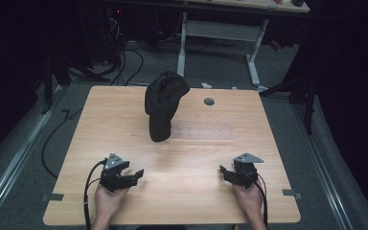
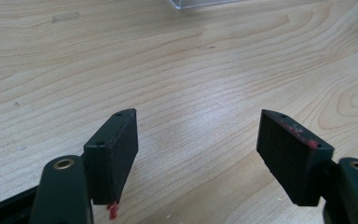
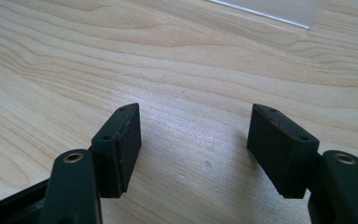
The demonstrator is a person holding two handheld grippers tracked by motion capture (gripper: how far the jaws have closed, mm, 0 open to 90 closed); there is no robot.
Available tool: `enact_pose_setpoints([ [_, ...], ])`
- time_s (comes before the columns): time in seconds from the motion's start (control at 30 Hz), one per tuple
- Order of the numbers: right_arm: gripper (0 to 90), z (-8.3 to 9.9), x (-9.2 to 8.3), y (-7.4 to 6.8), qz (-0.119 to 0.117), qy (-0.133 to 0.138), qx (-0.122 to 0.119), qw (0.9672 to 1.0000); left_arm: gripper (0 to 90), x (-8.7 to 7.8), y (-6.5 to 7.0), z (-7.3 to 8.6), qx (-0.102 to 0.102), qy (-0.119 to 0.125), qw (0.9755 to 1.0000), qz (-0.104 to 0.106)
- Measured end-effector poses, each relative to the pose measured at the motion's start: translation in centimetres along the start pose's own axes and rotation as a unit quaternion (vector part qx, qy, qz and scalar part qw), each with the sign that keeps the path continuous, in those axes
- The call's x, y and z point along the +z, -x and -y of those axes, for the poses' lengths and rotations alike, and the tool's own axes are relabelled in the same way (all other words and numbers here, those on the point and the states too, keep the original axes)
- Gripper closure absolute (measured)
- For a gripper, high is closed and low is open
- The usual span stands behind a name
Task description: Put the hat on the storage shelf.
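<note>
- The left gripper [image 1: 135, 175] sits low over the table [image 1: 191, 196] near its near edge, toward the near left corner, with the person's left hand [image 1: 108, 200] wrapped around it from below.
- Its jaws stand spread wide, pointing across the table toward the middle; in the left gripper view the two black pads [image 2: 114, 151] have bare wood between them and pinch nothing.
- A few red specks cling to the tips of those pads.
- The right gripper [image 1: 225, 172] mirrors it near the near right corner, carried in the right hand [image 1: 250, 201], its jaws aimed inward toward the left gripper.
- Its jaws are also parted wide, and in the right gripper view the pads [image 3: 121, 147] hover above plain wood grain with nothing clamped.
- A black cable [image 1: 87, 191] trails from the left gripper over the near edge.
- The two grippers are well apart, with open tabletop between them.
- A dark cap [image 1: 163, 101] stands on the table's far half, a little left of centre, close to the far edge and well away from both grippers.
- It stands tall and slumped, its rounded crown at the top.
- A small grey round grommet [image 1: 209, 101] is set into the tabletop to the right of the cap, near the far edge.
</note>
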State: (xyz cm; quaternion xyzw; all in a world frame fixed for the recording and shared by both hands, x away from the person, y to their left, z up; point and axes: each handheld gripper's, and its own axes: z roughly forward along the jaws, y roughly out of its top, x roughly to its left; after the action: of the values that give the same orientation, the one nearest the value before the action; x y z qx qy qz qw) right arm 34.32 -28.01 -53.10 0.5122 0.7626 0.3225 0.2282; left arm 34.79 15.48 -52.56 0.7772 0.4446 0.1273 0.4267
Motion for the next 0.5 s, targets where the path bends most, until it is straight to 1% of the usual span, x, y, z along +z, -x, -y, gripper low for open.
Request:
enact_pose_setpoints([
  [0.2, 35.1, 0.0, 0.0, 0.0, 0.000, 0.000, 0.000, 1.0000, 29.2, 0.7, 0.4, 0.0, 0.017, -0.008, 0.9997, -0.014],
  [0.5, 35.1, 0.0, 0.0, 0.0, 0.000, 0.000, 0.000, 1.0000, 29.0, 1.3, 0.7, 0.1, 0.024, -0.010, 0.9993, -0.028],
])
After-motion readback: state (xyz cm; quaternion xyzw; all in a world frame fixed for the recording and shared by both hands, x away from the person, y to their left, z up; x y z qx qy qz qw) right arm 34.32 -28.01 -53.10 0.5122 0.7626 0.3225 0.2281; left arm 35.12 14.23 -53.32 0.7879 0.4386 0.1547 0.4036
